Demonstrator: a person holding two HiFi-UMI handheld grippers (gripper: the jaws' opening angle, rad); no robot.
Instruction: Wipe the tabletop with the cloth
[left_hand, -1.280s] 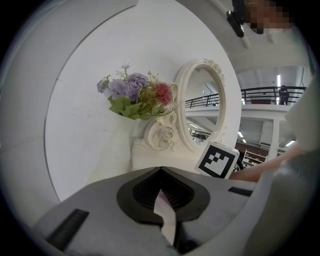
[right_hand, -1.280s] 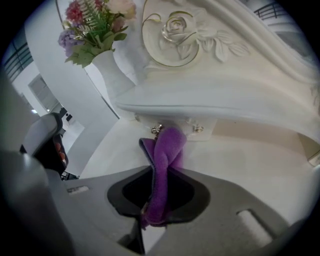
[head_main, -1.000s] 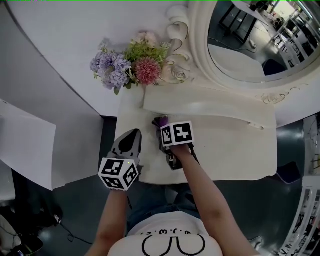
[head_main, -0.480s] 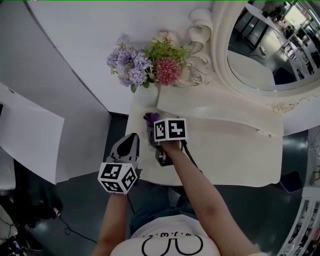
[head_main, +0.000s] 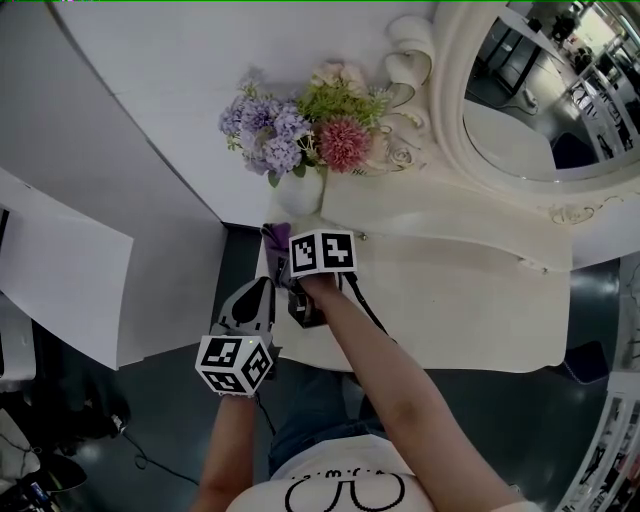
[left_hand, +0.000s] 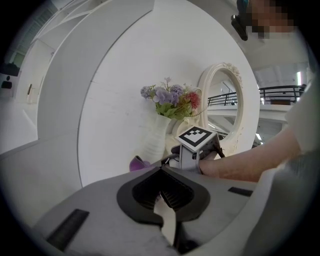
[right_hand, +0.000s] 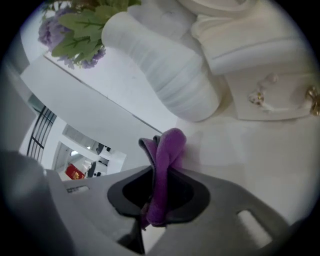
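Since a second ago the right gripper (head_main: 284, 248) had carried the cloth (right_hand: 167, 150) from the left-middle of the tabletop (head_main: 450, 300) toward its far left corner, so that it now lay close to the foot of the vase (right_hand: 165, 75); the left gripper (head_main: 254, 302) had hardly shifted, hanging off the table's near left edge; the head camera had also swung a little, so the flowers (head_main: 300, 130) and mirror (head_main: 540, 90) sat differently in view.

The purple cloth was pinched between the right jaws, a folded bunch poking out past the tips and a tail trailing back between the pads; whether it pressed on the surface just then could not be told for sure. The left jaws were pressed together on nothing.

The cloth looked soft, light and limp; it would probably crumple and drag rather than push stiffly, so a grip on a gathered fold, as here, seemed right, with enough left free in front to meet the table. The vase stood near and looked easy to knock; care at that corner seemed wise.
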